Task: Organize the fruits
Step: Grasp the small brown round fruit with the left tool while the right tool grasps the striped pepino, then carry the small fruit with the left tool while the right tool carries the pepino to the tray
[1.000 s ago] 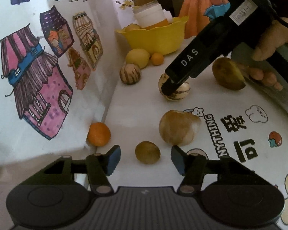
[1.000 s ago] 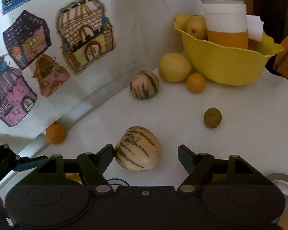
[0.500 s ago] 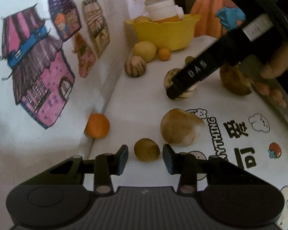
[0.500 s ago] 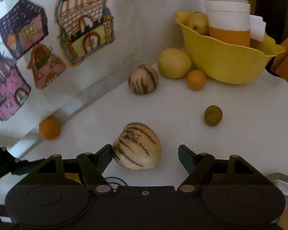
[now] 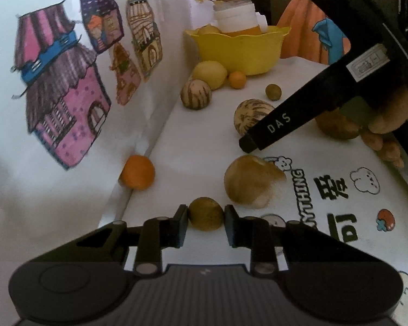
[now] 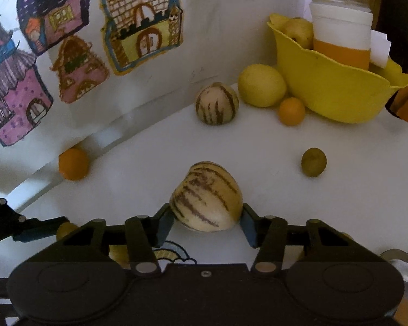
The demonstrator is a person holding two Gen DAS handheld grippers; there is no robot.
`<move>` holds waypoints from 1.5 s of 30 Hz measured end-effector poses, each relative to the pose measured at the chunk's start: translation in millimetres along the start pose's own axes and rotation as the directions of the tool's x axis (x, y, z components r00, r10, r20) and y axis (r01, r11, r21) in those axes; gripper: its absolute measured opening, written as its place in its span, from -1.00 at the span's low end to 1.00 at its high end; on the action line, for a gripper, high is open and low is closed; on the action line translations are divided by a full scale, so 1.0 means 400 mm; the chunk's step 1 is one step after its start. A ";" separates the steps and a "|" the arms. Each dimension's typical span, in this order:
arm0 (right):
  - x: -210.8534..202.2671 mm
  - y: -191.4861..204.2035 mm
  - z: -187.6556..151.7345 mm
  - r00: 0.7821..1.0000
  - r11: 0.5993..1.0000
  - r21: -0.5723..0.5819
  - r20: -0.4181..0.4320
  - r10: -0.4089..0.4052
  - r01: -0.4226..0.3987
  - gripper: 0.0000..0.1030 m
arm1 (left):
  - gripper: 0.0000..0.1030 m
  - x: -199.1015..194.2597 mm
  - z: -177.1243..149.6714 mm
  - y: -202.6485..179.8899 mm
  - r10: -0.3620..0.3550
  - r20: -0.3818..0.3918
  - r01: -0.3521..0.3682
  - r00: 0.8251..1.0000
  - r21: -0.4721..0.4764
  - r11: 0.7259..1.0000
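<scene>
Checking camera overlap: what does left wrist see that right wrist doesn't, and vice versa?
Left wrist only: left gripper shut on the small green fruit, a brown pear, the printed mat.
Right wrist only: right gripper pressing on the striped melon, the apple inside the yellow bowl.
Both: bowl, jar, lemon, the orange by the wall.

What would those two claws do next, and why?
Probably lift. The left claw pinches a small greenish-brown fruit, and the right claw has just been closing and grips a striped fruit. Both fruits sit on the white table, and the yellow bowl stands farther back, likely their destination.
</scene>
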State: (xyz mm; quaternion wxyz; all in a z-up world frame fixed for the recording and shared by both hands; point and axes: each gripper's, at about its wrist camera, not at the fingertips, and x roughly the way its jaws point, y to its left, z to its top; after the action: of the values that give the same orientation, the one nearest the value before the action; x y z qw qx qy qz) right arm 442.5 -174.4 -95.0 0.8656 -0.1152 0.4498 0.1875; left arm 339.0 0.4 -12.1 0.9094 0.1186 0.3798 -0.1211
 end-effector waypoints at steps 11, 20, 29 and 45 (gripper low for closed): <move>-0.070 -0.007 -0.039 0.997 1.000 -0.010 0.074 0.029 -0.028 0.03 | -0.40 -0.060 -0.048 -0.021 -0.041 -0.001 0.041 0.999 -0.041 0.998; -0.108 -0.015 -0.076 0.989 0.998 0.014 0.133 0.061 -0.063 -0.11 | -0.40 -0.107 -0.062 -0.040 -0.057 -0.003 0.056 0.998 -0.071 0.996; -0.063 -0.025 -0.060 0.987 0.993 0.050 0.129 0.098 -0.105 0.09 | -0.40 -0.075 -0.062 -0.019 -0.053 -0.005 0.052 0.999 -0.107 0.993; -0.093 0.003 -0.093 0.981 0.997 -0.002 0.181 0.074 -0.075 0.04 | -0.40 -0.093 -0.065 -0.010 -0.059 0.043 0.065 0.997 -0.150 0.987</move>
State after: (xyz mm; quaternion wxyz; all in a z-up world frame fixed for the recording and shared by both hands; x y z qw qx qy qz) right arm 395.1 -195.1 -85.4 0.8957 -0.0787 0.3735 0.2282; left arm 295.2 9.6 -3.4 0.9187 0.0353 0.3738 -0.1226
